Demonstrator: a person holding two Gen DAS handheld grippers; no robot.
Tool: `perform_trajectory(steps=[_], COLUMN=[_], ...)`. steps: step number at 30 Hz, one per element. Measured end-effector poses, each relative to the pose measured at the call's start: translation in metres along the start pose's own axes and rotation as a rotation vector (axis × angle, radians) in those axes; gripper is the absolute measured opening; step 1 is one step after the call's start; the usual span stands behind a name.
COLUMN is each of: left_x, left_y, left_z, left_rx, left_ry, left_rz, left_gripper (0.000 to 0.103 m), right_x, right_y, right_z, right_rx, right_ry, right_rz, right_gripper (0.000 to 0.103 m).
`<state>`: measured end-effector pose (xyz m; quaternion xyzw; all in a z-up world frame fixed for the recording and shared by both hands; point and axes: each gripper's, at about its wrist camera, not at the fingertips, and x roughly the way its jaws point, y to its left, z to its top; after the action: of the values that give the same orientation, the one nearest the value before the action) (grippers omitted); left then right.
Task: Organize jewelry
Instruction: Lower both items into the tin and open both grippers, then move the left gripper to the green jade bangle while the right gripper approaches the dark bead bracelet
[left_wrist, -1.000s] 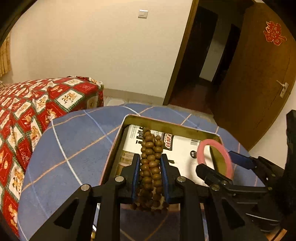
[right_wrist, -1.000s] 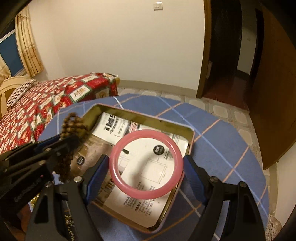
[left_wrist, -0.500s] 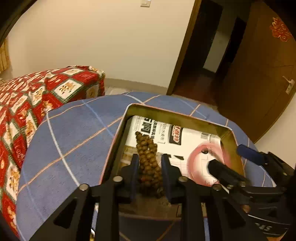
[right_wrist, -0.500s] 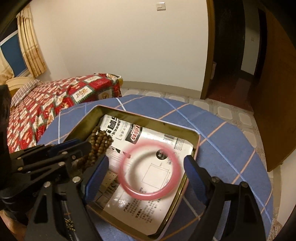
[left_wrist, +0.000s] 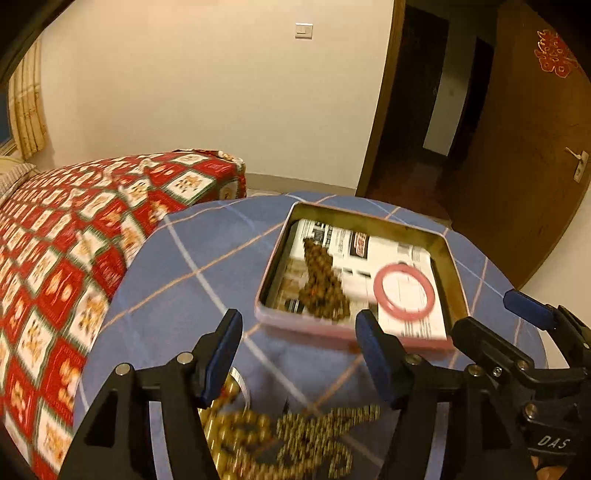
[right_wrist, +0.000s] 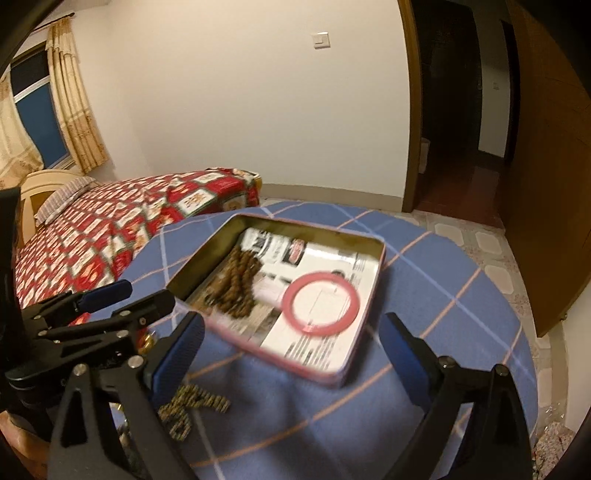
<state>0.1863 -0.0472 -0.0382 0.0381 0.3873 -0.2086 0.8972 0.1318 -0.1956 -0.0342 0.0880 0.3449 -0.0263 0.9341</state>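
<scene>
Nearest, left wrist view: left gripper fingers spread wide, nothing between them, hovering over the near edge of the table. Below it, blurred gold bead strands and a dark gold chain lie loose on the blue checked cloth, outside the tin. Right gripper also spread wide and empty, just in front of the tin's near rim; it shows at the right edge of the left view too.

Next out: shallow metal tin, open, lined with printed paper. Inside, brown wooden bead string heaped on the left half, pink bangle flat on the paper on the right half, near the beads; blur hides whether they touch. Both lie free of the grippers.

Further: bed with red patterned quilt left of the table. Far: white wall with light switch, curtained window at left, open wooden door at right.
</scene>
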Motion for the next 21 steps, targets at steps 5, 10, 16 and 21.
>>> perform_trajectory(steps=[5,10,16,21], left_x=[-0.023,-0.043,-0.058,-0.066], left_y=[0.006,0.011,0.023,0.034], left_z=[-0.024,-0.042,-0.064,-0.084], left_rx=[-0.011,-0.020,-0.051,-0.080], left_ry=[0.000,-0.009,-0.010,0.010], left_rz=[0.018,0.029,0.057,0.054], left_gripper=[0.064,0.064,0.064,0.064], right_x=[-0.010,-0.018,-0.027,-0.028], right_y=[0.015,0.022,0.030,0.035], right_z=[-0.021,-0.038,-0.053,-0.063], right_rx=[-0.016,-0.019,-0.034,-0.046], right_ry=[0.022,0.032,0.042,0.061], right_rz=[0.026,0.043,0.057,0.071], right_gripper=[0.098,0.098,0.098,0.092])
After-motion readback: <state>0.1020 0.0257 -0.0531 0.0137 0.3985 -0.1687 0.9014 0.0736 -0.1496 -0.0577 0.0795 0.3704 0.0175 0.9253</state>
